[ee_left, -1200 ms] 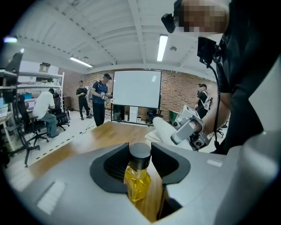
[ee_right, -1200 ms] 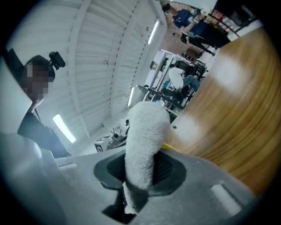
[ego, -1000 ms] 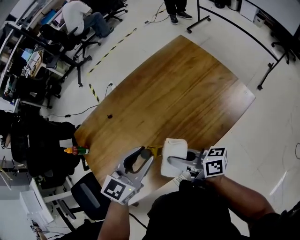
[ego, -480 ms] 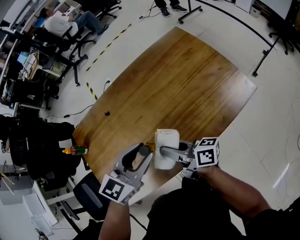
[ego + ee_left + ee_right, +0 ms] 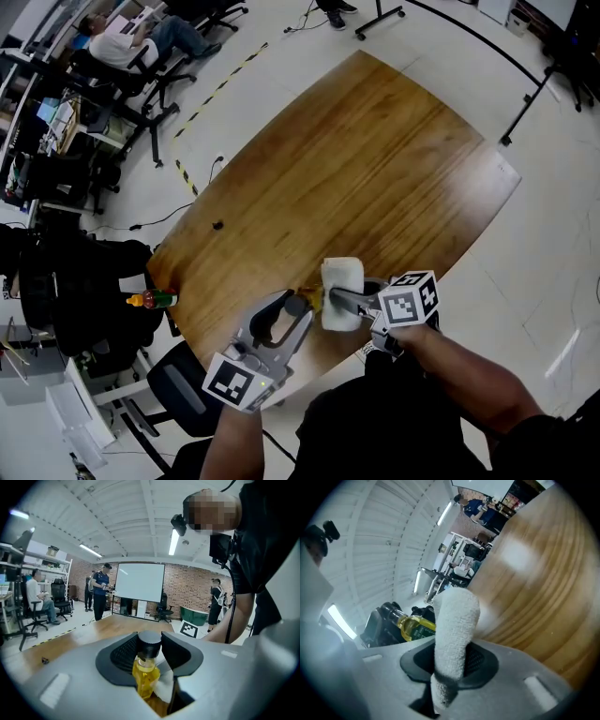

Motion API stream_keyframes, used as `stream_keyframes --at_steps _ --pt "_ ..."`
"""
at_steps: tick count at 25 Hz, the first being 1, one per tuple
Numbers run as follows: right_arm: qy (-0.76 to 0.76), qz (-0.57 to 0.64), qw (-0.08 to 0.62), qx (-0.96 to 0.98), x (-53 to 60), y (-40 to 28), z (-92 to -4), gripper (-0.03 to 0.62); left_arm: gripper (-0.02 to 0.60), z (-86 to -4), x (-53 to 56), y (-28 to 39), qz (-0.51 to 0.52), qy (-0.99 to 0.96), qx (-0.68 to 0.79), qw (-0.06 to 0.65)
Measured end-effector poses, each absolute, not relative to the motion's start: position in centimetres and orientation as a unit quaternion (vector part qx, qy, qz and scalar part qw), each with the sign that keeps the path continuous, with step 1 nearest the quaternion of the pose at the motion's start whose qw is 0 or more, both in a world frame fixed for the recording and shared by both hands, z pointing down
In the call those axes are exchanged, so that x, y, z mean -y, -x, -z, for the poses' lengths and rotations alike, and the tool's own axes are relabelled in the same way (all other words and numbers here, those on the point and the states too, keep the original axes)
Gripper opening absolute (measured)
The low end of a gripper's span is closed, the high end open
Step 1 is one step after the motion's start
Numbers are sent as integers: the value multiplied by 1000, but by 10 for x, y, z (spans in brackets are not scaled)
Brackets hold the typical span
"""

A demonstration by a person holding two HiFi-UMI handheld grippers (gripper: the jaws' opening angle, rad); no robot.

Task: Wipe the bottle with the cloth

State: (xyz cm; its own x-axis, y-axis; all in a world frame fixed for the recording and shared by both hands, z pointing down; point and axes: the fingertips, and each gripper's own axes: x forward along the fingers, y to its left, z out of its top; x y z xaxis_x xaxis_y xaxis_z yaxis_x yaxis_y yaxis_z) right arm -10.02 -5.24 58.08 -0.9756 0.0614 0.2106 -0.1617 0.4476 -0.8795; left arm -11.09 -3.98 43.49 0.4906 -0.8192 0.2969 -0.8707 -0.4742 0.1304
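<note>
- Closest in, the near edge of a curved wooden table (image 5: 375, 159), bare apart from one small dark speck (image 5: 217, 225).
- Pale floor (image 5: 525, 281) all round; a black chair (image 5: 183, 389) just off the table's left corner.
- Farther left, desks and more chairs, with a seated person (image 5: 141, 33) at the far corner.
- Left gripper (image 5: 292, 311) clenched on the bottle (image 5: 310, 300) at its neck, over the table's near edge.
- Right gripper (image 5: 343, 302) clamped on the cloth (image 5: 342, 279), just beside the bottle.
- Bottle: small, clear, full of yellow liquid, under a black cap (image 5: 149, 643).
- Cloth: white terry, folded, standing up out of the jaws.
- Only in the left gripper view: bottle upright, white cloth edge at its lower right side; beyond, a projection screen (image 5: 139, 581), a brick wall (image 5: 197, 590) and standing people.
- Only in the right gripper view: a dark label (image 5: 423, 628) on the bottle.
- Only in the head view: both tools side by side, and a red-capped sauce bottle (image 5: 155, 301) far left.
</note>
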Motion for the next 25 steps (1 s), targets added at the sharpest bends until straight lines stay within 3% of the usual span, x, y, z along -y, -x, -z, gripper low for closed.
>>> stream_keyframes --at_steps 15,19,25 --pt "-111 -421 338 835 52 106 -635 75 179 -443 34 110 -99 -853 492 143" --pt "-108 -427 300 846 62 85 -619 77 178 -452 30 116 -88 -850 499 146" --pt "-102 -482 141 859 96 50 -529 77 175 -456 23 117 -129 -831 536 82"
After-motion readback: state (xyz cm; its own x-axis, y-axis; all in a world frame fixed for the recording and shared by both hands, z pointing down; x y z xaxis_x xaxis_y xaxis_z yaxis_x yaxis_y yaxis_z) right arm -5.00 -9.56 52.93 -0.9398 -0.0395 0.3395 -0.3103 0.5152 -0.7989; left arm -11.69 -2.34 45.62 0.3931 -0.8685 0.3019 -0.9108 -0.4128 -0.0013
